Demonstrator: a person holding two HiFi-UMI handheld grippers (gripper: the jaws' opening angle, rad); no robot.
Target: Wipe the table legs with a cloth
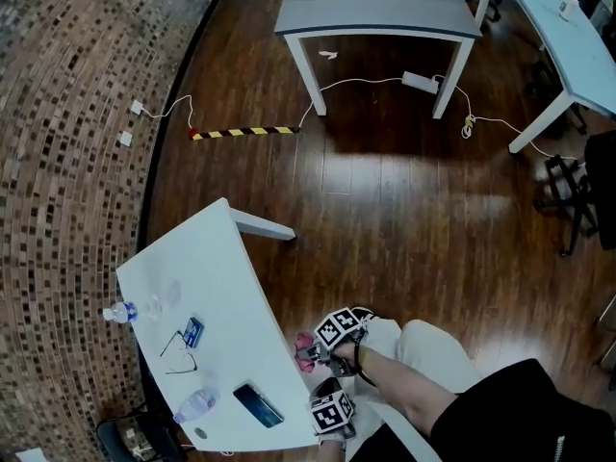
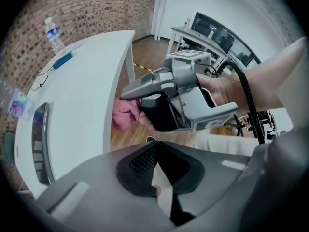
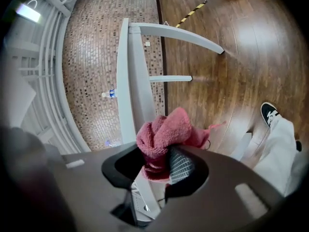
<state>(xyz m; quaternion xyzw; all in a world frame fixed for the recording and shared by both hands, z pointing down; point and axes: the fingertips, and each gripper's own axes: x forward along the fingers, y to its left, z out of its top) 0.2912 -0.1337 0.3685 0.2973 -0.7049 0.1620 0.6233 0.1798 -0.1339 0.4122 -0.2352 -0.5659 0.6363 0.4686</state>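
Where wooden floor (image 1: 404, 200) meets white table (image 1: 212, 287), right claw (image 3: 157, 166) grips cloth (image 3: 164, 129); left claw (image 2: 155, 174) closed.

The dark wooden floor (image 1: 404, 210) lies open between the curved white tabletop (image 1: 207, 277) and the grey rectangular table (image 1: 375, 12) — wide room to pass. Under the white top, a long slanted white table leg (image 3: 178, 33) and another white leg (image 3: 169, 78) jut out, with open floor between them. The person's pale-trousered knees (image 1: 428, 345) crowd the near table edge — only a narrow gap there.
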